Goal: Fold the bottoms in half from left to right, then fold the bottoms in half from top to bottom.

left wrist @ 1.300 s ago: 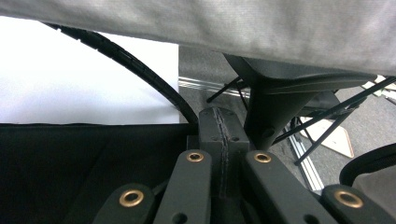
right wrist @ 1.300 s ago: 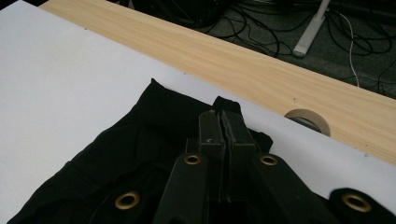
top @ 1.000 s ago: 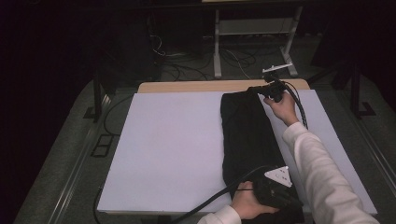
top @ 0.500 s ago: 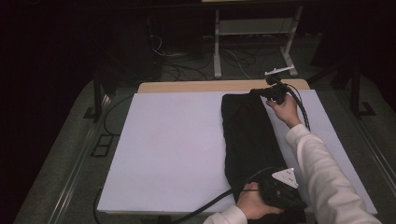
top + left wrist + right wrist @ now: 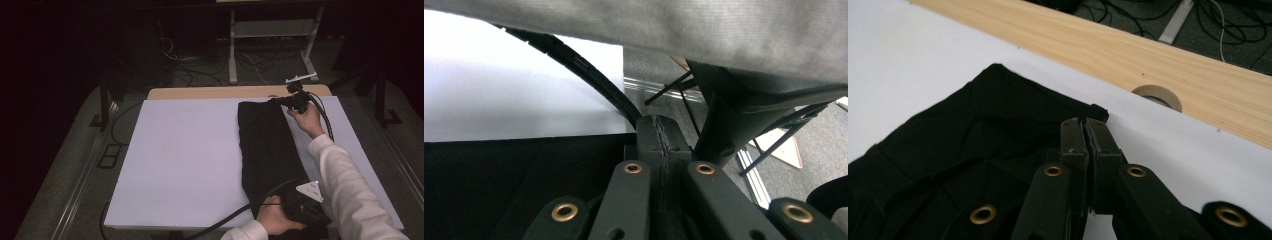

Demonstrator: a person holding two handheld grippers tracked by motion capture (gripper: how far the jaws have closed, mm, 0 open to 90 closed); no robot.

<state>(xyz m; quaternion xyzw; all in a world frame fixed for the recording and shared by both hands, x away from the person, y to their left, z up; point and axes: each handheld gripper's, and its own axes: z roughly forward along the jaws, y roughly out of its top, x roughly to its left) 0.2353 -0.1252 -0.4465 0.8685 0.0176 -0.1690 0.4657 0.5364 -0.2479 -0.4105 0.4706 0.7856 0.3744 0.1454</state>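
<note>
Since a second ago, little has shifted: both grippers, the right gripper (image 5: pixel 295 101) and the left gripper (image 5: pixel 300 206), stay pinched shut on the folded black garment (image 5: pixel 267 145) at the white tabletop's (image 5: pixel 185 155) far and near edges, so the fold is likely being straightened.

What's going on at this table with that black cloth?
A person is working a black cloth laid lengthwise on a white table, using a handheld gripper in each hand. The right gripper, at the far end, has its jaws shut on the cloth's far corner. The left gripper, at the near edge of the table, is shut too, at the cloth's near end. The cloth lies fairly flat between the two, so it looks like they are straightening or folding it.
</note>
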